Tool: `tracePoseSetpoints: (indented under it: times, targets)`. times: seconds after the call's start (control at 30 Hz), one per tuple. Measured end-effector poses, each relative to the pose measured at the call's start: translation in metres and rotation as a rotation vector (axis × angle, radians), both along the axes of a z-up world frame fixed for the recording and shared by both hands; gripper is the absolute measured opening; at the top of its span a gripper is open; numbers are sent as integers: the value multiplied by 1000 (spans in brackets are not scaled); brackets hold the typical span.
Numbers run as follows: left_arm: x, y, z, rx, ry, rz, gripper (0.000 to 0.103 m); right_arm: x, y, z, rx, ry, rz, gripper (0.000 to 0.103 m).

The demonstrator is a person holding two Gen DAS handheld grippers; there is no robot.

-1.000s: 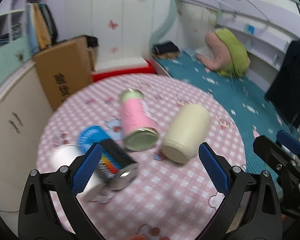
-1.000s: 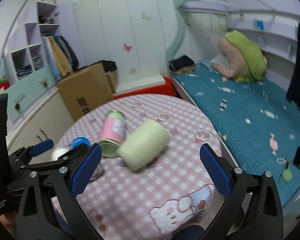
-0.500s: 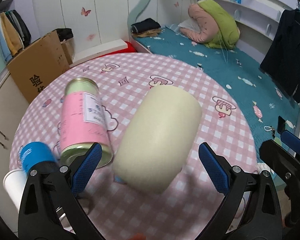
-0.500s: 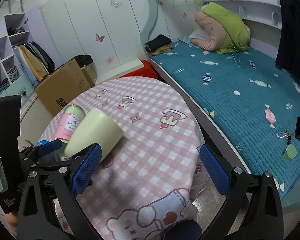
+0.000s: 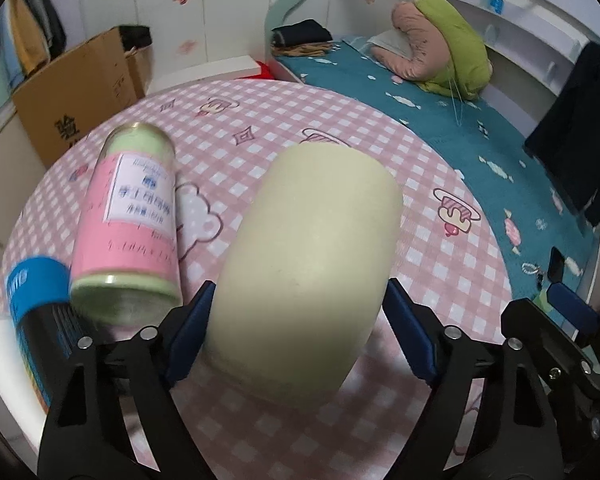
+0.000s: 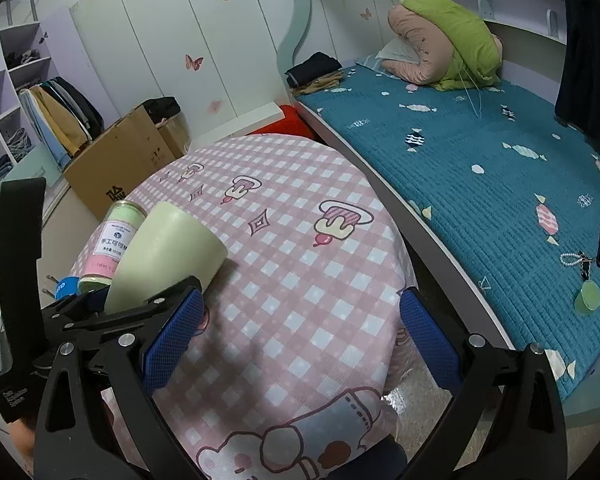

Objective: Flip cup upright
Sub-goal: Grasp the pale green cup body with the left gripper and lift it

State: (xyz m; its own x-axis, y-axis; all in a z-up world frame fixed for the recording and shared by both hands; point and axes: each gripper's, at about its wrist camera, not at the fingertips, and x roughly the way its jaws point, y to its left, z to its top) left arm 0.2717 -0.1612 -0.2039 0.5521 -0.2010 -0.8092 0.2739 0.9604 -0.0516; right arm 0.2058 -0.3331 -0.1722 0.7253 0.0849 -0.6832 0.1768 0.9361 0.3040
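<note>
On pink checked table [image 5: 440,216], cream cup [image 5: 304,272] lying sideways, left gripper [image 5: 296,336] jaws around it.

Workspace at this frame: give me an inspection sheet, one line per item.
Surface: round table under a pink checked cloth.
Job's things: cream cup lying on its side.
Clutter: pink-labelled can lying beside the cup; blue-and-black can and a white object at the left edge.
Grippers: left claw straddles the cup, blue pads at its sides, contact unclear; right claw open, empty.
Cables: nothing seen.
Surroundings: bed, cardboard box, wardrobe.
</note>
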Motion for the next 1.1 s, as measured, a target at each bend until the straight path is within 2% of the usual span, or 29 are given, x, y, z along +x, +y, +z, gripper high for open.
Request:
tracePoseSetpoints:
  times: [0.37,0.6,0.87,1.0,1.1]
  targets:
    - [-57,35,4,-54,27,155,82,-28,20,10,-37,-3,30,95]
    - [-94,50,8,-57,6,201,81,-50,31,10,-33,6,62,95]
    - [-107,64,13,-39,3,242,83,-61,47,11,-38,10,90,95]
    - [-116,71,25,-29,-46,250,92,-62,51,12,-34,9,92,95]
    - [-124,76,36,-20,-82,249,92,-62,54,15,-29,3,98,95]
